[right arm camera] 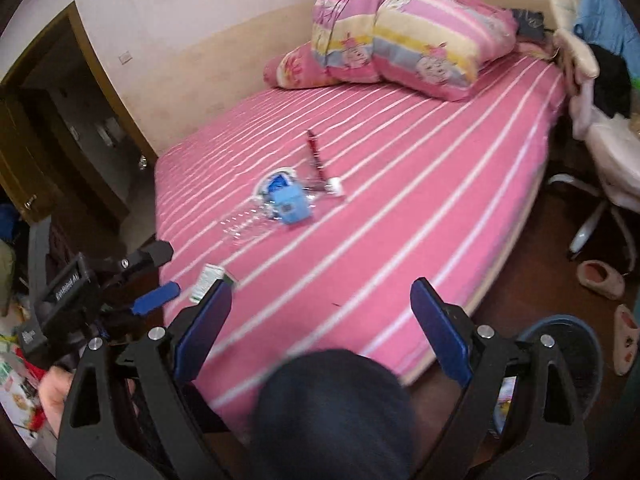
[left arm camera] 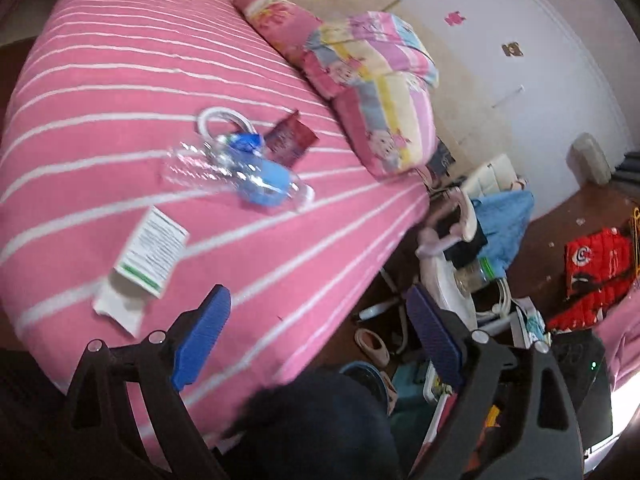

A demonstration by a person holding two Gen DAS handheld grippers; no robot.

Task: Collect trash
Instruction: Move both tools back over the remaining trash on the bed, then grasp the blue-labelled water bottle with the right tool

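I'm in a lived-in home bedroom — a bed [right arm camera: 400, 184] in pink striped sheets fills mid-frame, with a rolled cartoon-print quilt [right arm camera: 408, 40] at the top. A wooden door [right arm camera: 60, 120] stands at left, slippers [right arm camera: 600, 278] lie on the dark floor at lower right — and clothes heap on a chair [right arm camera: 608, 184] at right

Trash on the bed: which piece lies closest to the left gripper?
The white carton with green trim, flap open, lies just beyond the left gripper. The crushed clear bottle and red wrapper lie farther up the bed.
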